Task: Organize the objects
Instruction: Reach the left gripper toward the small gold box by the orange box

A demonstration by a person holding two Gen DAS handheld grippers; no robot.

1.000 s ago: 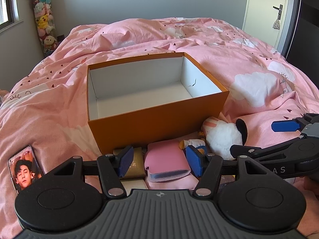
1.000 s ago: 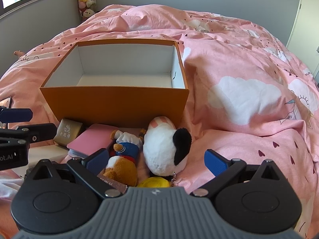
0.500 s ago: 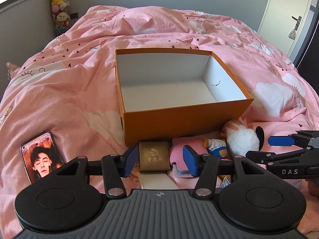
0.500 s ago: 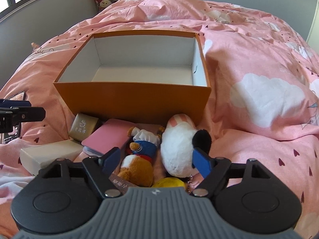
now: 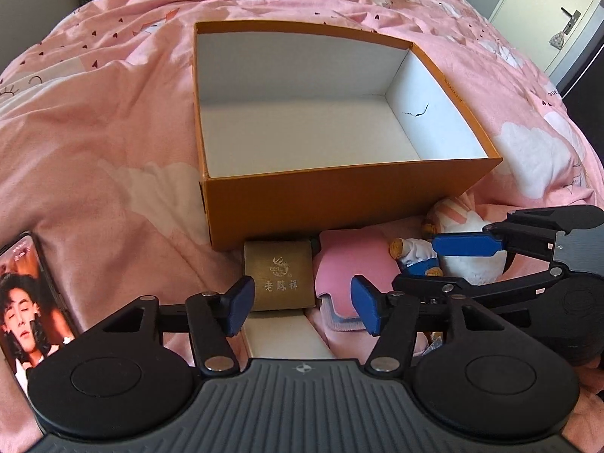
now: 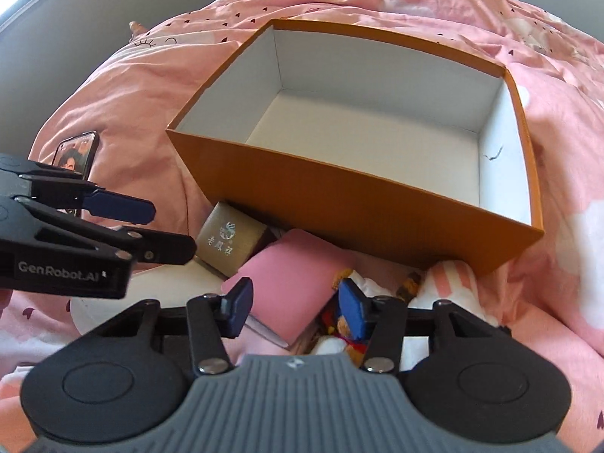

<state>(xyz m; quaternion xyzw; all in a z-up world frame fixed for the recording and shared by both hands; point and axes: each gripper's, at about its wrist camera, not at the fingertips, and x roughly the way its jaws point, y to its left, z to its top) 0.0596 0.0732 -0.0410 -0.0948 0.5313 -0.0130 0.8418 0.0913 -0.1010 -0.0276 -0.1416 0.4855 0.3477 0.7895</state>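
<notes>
We hover both half-open, empty grippers, left gripper (image 5: 300,309) widening over the gold box (image 5: 278,277), right gripper (image 6: 294,311) narrowing over the pink case (image 6: 290,283), before the empty orange box (image 5: 339,204); crowded items risk a snag.

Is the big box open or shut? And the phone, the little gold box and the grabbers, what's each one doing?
Orange box: open, no lid, nothing inside.
Phone: screen lit, lying flat.
Gold box: lid shut.
Left hand-held gripper: open, holding nothing.
Right hand-held gripper: jaws just closing, nothing gripped yet.
</notes>
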